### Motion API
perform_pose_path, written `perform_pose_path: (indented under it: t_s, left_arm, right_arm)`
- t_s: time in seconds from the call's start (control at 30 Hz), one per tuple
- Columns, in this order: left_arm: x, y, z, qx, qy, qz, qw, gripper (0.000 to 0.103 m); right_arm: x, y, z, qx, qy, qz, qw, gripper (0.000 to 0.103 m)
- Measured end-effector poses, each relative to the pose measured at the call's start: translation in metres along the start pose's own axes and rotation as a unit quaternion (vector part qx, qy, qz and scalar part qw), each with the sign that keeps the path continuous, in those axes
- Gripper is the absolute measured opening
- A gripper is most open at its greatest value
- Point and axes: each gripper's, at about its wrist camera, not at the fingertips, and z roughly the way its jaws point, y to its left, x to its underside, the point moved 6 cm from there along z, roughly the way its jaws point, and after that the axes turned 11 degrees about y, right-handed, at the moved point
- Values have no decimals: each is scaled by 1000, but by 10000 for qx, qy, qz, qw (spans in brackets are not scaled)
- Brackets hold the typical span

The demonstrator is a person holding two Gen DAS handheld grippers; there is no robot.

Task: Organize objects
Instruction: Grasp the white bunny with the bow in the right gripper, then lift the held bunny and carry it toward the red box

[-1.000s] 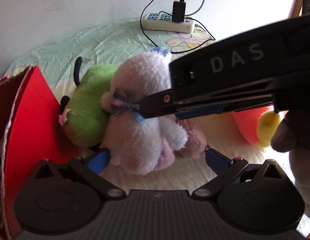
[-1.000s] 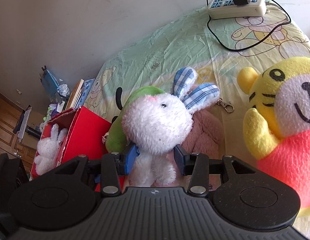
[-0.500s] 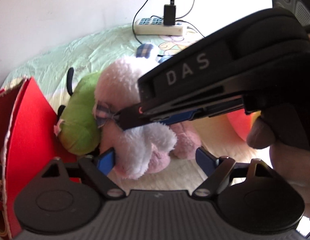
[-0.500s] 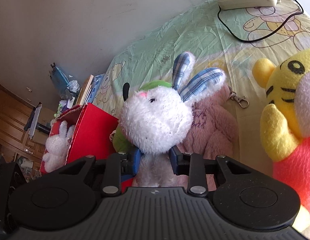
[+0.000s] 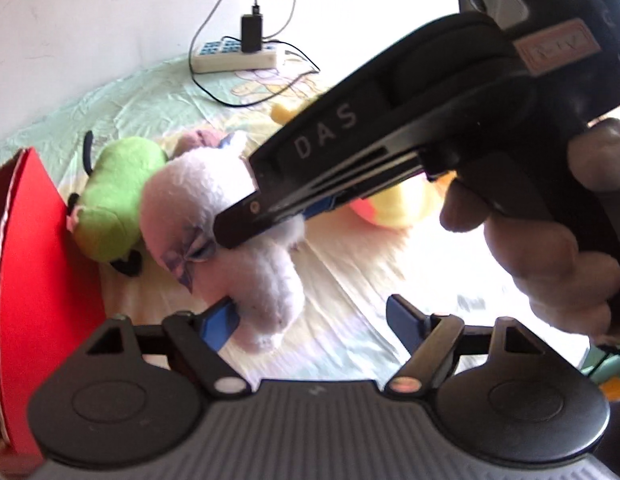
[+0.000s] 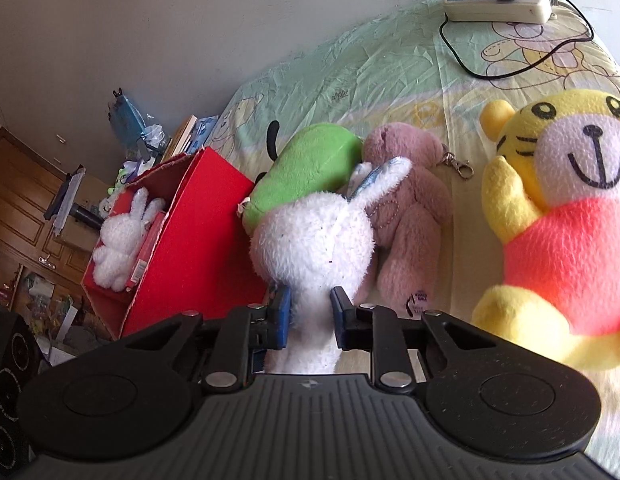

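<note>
My right gripper is shut on the body of a white plush bunny with blue checked ears, held above the bedsheet. In the left wrist view the same bunny hangs from the right gripper, which a hand holds. My left gripper sits just below, its jaws closing. The bunny's leg lies between them against the left finger, and the other pad is apart from it. An open red box stands to the left with a small white bunny inside.
A green plush and a pink bear lie behind the held bunny, beside the box. A yellow tiger plush lies at the right. A power strip with cables sits at the back by the wall. Furniture and clutter stand left of the bed.
My right gripper closed onto the white bunny and raised it, turning its head away. The left gripper's jaws narrowed and it shifted, so the bunny's leg now hangs between them.
</note>
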Motion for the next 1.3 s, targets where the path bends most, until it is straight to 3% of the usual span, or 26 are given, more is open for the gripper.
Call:
perform_pose_path:
  t_s: [0.17,0.3,0.4,0.5,0.63,0.7,0.83,0.97,1.3]
  left_arm:
    - [13,-1,-13,-89,-71,-65,9999,89]
    - [8,9,-17,50,-175,-335,9993,94]
    - [8,12,-20,-80,-211,-474,9986,94]
    - [-4,32,7,-305,-78,-662,9973,94]
    - [-18,48,29,-317,17,-842,9959,93]
    - [-19,47,33,-255,65,-839,9961,90]
    - [-20,45,46,-244,258,-900,9953,74]
    - [-21,49,52,-399,324,-941,9942,64]
    - [-12,34,18,-526,166,-850,9949,61]
  right_arm:
    - [22,-11,5,124,162,266,9994,19]
    - [28,-17,4,143,42,459,9988,26]
    - [24,-19,-1,24,-157,638,9978,37]
    - [19,-19,-4,-73,-301,720,9969,47]
    - [13,-17,-1,-182,-284,756,9966,51]
    - [12,-17,3,-138,-230,697,9972,54]
    - [8,-16,12,-293,-153,686,9971,56]
    - [4,-16,23,-554,-35,715,9959,56]
    - [18,21,-7,-223,-222,-230,9992,52]
